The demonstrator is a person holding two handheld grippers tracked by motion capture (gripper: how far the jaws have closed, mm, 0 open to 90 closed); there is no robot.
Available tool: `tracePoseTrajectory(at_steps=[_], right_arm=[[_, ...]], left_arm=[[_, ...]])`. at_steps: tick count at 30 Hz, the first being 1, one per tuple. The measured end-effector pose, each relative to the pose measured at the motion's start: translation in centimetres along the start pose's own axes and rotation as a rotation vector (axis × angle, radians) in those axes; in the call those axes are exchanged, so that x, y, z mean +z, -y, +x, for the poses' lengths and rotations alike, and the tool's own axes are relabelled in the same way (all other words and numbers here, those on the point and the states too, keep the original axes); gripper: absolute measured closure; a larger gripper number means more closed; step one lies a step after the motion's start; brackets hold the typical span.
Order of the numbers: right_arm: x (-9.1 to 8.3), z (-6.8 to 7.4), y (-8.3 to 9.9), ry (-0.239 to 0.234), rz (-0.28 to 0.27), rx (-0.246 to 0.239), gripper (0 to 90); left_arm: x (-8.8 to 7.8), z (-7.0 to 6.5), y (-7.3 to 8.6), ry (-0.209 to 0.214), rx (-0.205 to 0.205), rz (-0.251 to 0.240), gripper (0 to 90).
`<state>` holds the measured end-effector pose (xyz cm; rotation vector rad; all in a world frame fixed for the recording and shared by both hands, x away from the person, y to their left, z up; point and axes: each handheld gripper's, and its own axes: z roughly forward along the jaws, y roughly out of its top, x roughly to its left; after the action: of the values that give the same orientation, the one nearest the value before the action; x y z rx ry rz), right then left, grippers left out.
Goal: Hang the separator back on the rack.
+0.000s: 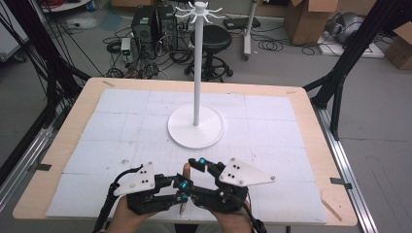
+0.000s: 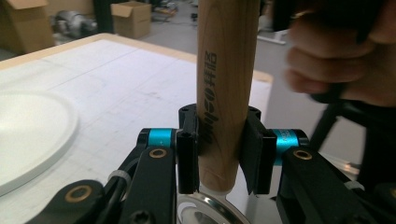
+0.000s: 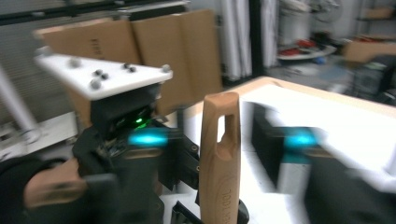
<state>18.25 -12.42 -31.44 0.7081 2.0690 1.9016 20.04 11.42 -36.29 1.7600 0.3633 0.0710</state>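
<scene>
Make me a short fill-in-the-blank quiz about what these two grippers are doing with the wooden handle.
1. The left gripper has its fingers closed on a handle made of ____.
2. The slot at the end of the wooden handle points ____.
3. The white stand rests on the table beyond both ____.

Missing words: wood; up; grippers

floor: grey, strewn with black cables [image 1: 145,68] | seat: black round swivel stool [image 1: 211,41] | storage: brown cardboard boxes [image 1: 311,19] | frame: black metal struts [image 1: 347,63]
</scene>
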Motion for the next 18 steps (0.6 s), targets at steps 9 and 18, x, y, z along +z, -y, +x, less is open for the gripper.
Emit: tracePoseTrajectory(at_steps=[9, 18], right_arm=[[-1.5, -3.8, 0.4, -0.406, -0.019, 0.031, 32.4], [-1.1, -3.7, 0.9, -0.577, -0.005, 0.028, 49.0]], left_arm=[[-0.1, -0.2, -0.7, 0.227, 0.032, -0.012, 70.1], [0.6, -0.7, -0.5, 0.316, 0.047, 0.029, 70.0]])
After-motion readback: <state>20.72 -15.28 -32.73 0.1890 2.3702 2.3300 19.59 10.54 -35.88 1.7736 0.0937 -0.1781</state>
